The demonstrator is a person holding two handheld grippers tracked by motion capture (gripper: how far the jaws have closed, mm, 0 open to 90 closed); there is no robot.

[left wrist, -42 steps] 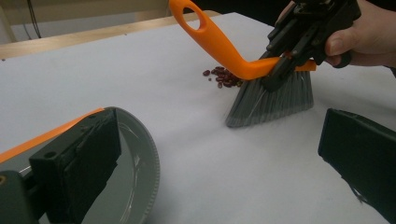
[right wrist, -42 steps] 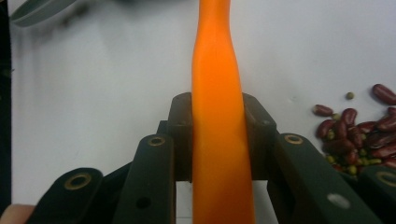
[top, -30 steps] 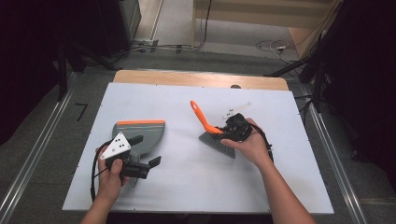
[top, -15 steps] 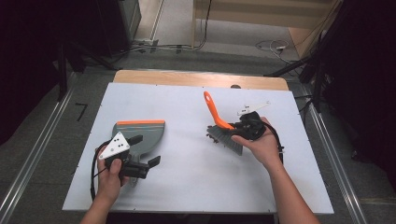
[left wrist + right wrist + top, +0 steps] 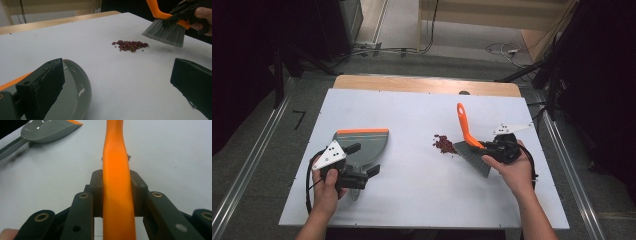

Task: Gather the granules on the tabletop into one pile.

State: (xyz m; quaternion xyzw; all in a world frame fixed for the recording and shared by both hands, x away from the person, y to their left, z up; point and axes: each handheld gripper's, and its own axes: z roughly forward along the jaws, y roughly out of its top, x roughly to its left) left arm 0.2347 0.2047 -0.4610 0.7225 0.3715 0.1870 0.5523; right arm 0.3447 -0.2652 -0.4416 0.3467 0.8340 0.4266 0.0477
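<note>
A grey dustpan [image 5: 362, 144] with an orange front lip lies flat on the white table [image 5: 412, 110] at the left. My left gripper [image 5: 363, 160] rests at its rear with both jaws wide apart, and the pan's rim [image 5: 83, 87] lies beside one jaw. My right gripper [image 5: 492, 147] is shut on the orange handle [image 5: 117, 170] of a hand brush [image 5: 464, 127]. The brush's grey bristles [image 5: 473, 156] hang just right of a small pile of dark red beans [image 5: 442, 144]. The left gripper view faces the beans [image 5: 130, 45] with the bristles [image 5: 165, 32] raised beyond them.
A wooden strip [image 5: 427, 84] runs along the table's far edge. Cables lie on the floor [image 5: 437, 40] beyond it, and metal rails [image 5: 247, 165] flank the table. Bare white tabletop separates the dustpan from the beans.
My right gripper has carried the brush to the right, and the bean pile now shows left of the bristles. The left hand and dustpan have stayed put.
</note>
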